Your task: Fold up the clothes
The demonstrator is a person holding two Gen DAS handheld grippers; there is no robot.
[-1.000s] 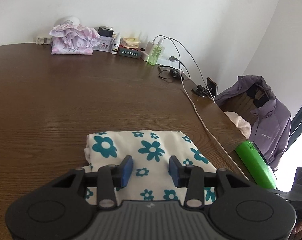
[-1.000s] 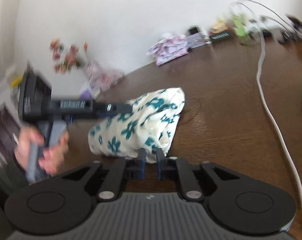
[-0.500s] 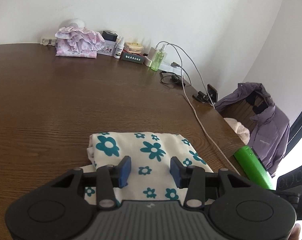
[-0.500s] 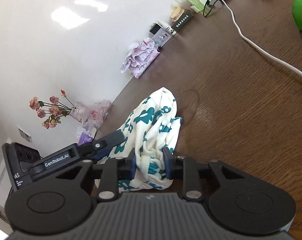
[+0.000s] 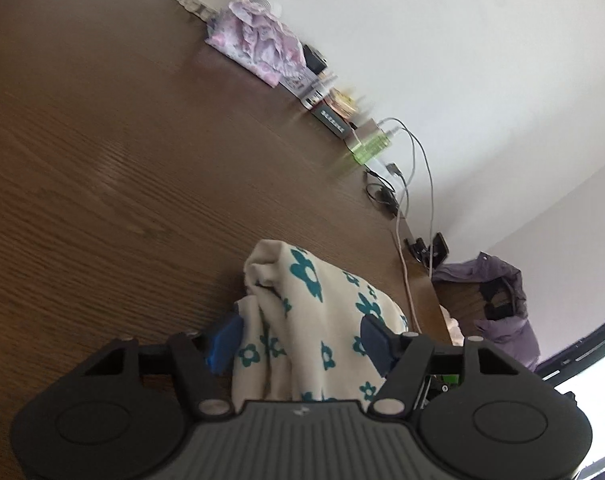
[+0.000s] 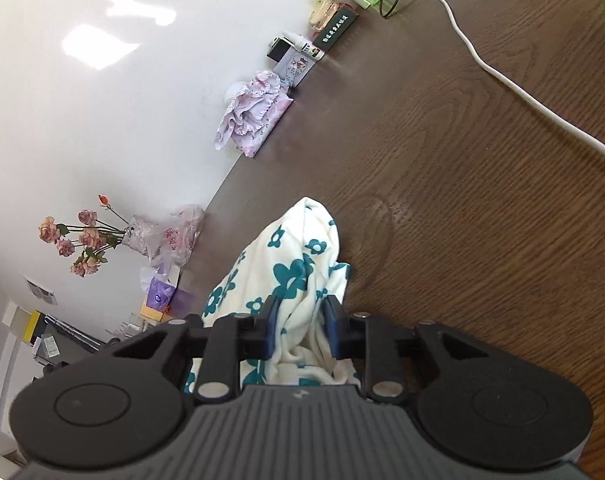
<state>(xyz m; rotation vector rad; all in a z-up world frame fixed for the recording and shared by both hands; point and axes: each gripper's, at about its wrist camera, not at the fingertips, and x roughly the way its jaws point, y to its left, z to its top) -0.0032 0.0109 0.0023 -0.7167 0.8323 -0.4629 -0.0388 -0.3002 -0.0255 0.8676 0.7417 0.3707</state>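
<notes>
A cream cloth with teal flowers [image 5: 314, 280] lies bunched on the brown wooden table [image 5: 102, 160]. My left gripper [image 5: 302, 338] straddles one end of it. Its jaws are opening, and the cloth fills the wide gap between the blue pads without being squeezed. In the right wrist view the same cloth [image 6: 290, 256] rises in a crumpled ridge from my right gripper [image 6: 300, 330]. Those jaws are closing, and a fold of fabric is pinched between the pads. Both views are tilted, since each gripper is rolled to one side.
A pink frilly garment [image 6: 254, 116] lies folded at the wall beside small boxes and bottles [image 6: 334, 28]. A white cable [image 6: 502, 76] crosses the table [image 6: 462, 200]. A purple jacket [image 5: 498, 300] hangs on a chair past the table's edge. A vase of flowers [image 6: 86, 240] stands at the left.
The left gripper has rolled, sunk and widened, so the cloth now sits between its pads instead of beyond them. The right gripper has rolled and narrowed onto the cloth's fold.
</notes>
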